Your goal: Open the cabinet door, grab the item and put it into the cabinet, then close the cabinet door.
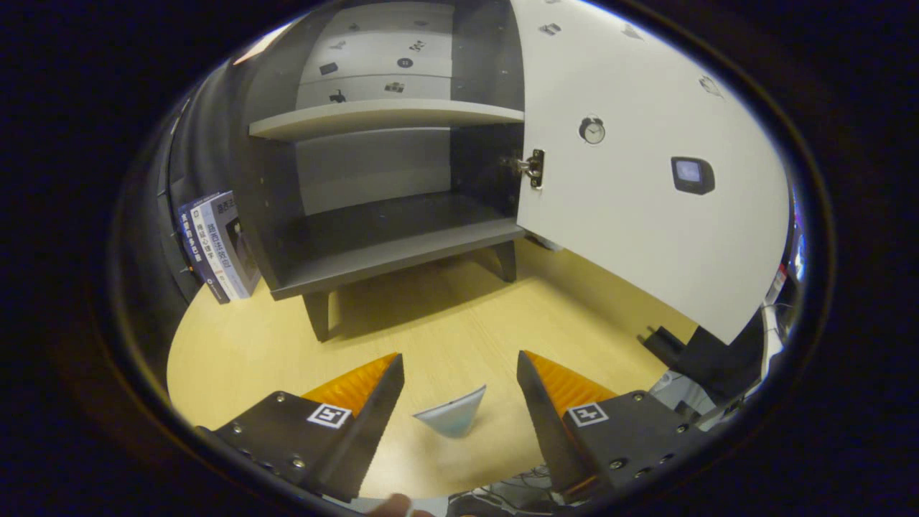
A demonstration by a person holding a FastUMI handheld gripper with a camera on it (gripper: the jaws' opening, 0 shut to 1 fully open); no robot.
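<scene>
gripper view: our tongs [459,380] stand wide open and hold nothing. the item [454,418], a pale wedge, lies on the surface [459,316] between the two fingers, touching neither, its pointed end up toward the right finger. the cabinet [373,194] stands beyond the item, well apart, with its door [646,179] swung open to the right. we judge the grasp comes next: the item sits almost centred, so closing should catch it. books [219,244] lean left of the cabinet.

Tool [459,370]: ridged pads, square markers, screws
</scene>
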